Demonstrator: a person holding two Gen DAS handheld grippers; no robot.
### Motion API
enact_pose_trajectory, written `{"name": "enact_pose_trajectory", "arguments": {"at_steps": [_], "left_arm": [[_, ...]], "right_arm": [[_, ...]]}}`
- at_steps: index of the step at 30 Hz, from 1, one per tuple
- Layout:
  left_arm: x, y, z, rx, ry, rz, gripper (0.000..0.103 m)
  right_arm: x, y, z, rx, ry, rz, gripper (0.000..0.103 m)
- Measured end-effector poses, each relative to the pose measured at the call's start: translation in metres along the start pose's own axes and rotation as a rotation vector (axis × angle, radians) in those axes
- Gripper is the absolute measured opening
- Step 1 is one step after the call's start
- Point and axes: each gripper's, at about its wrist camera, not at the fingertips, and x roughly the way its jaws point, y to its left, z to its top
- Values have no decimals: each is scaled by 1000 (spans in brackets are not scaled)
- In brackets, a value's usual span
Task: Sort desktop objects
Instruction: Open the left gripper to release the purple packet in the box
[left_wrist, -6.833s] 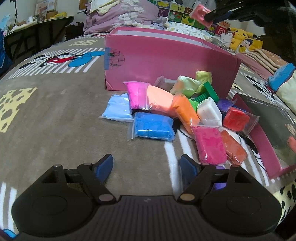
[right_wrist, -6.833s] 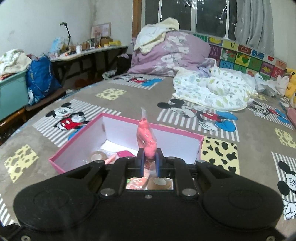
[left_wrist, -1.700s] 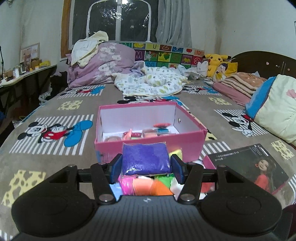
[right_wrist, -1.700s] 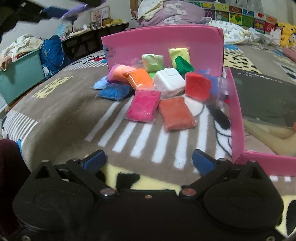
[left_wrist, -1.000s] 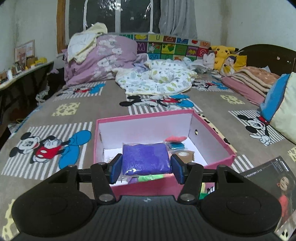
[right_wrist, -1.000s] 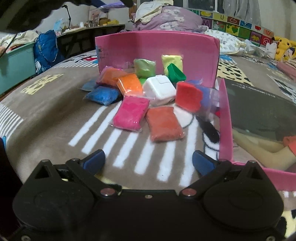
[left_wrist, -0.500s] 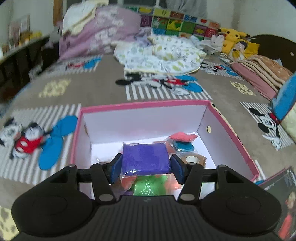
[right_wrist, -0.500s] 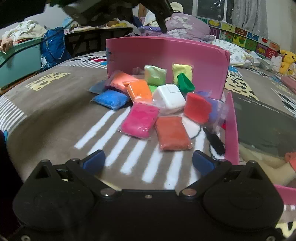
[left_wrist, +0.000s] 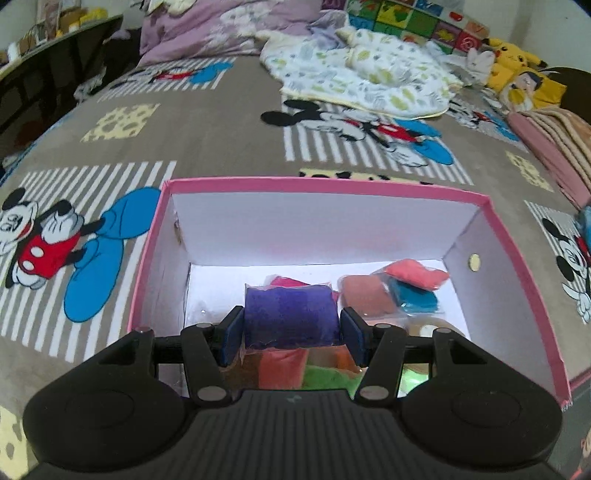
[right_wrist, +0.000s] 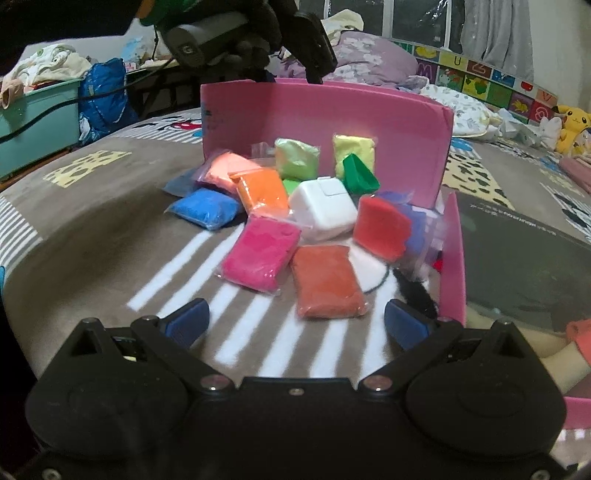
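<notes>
My left gripper (left_wrist: 291, 332) is shut on a purple clay bag (left_wrist: 291, 316) and holds it over the open pink box (left_wrist: 325, 184). Several clay bags lie inside, among them a salmon one (left_wrist: 417, 272) and a teal one (left_wrist: 413, 298). My right gripper (right_wrist: 293, 325) is open and empty, low over the bedspread. Just ahead of it lie an orange-red bag (right_wrist: 325, 282) and a hot pink bag (right_wrist: 262, 253). Behind them are a white charger (right_wrist: 325, 208), a red bag (right_wrist: 382, 227), a blue bag (right_wrist: 205, 207) and more bags against the box's outer wall (right_wrist: 332, 118).
The box lid (right_wrist: 456, 258) with a dark photo print lies at the right of the pile. The left gripper's body (right_wrist: 236, 33) hangs above the box in the right wrist view. A teal bin (right_wrist: 33, 122) stands at far left. Blankets (left_wrist: 362, 70) lie beyond the box.
My left gripper has carried the purple bag forward and lower over the box interior. My right gripper has edged closer to the pile, still open.
</notes>
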Motion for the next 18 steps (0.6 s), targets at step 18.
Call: {"name": "enact_pose_trajectory", "arguments": {"at_steps": [18], "left_arm": [[17,7,1,-69,53,4,68]], "right_arm": [[3,-9,0,76,-69,-31,102]]}}
